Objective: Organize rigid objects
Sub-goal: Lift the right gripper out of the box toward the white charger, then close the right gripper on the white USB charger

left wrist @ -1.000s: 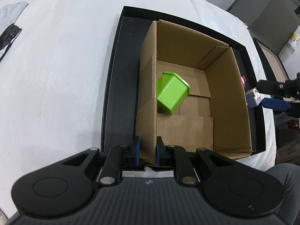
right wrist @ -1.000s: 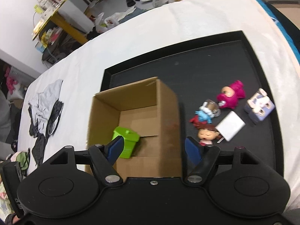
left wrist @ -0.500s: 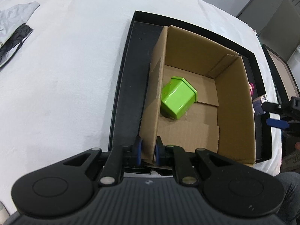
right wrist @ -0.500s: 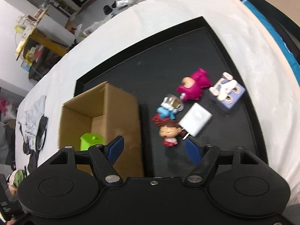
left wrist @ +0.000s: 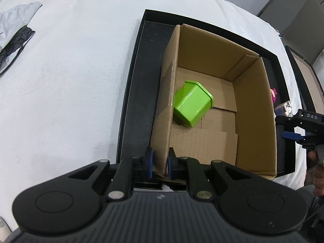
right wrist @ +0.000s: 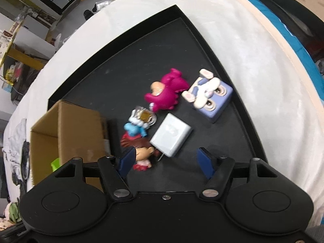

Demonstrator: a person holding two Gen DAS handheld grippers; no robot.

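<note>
My left gripper (left wrist: 160,163) is shut on the near left wall of the open cardboard box (left wrist: 253,109), which stands in a black tray (left wrist: 139,93). A green plastic container (left wrist: 192,106) lies tilted inside the box. My right gripper (right wrist: 165,160) is open and empty above the tray (right wrist: 121,77), over a white charger block (right wrist: 171,134) and a red-haired doll figure (right wrist: 141,151). Beyond them lie a blue and white figure (right wrist: 137,122), a magenta dinosaur figure (right wrist: 168,93) and a lilac block toy (right wrist: 210,99). The box (right wrist: 79,129) is to the left.
The tray sits on a white cloth-covered table (left wrist: 70,70). Grey and black clothing (left wrist: 14,34) lies at the far left. The right gripper (left wrist: 299,129) shows at the right edge of the left wrist view. Shelves and clutter (right wrist: 24,40) stand beyond the table.
My right gripper has swung right, from over the box to over the toys, and come lower. My left gripper keeps its hold on the box wall; the box shifted slightly in view.
</note>
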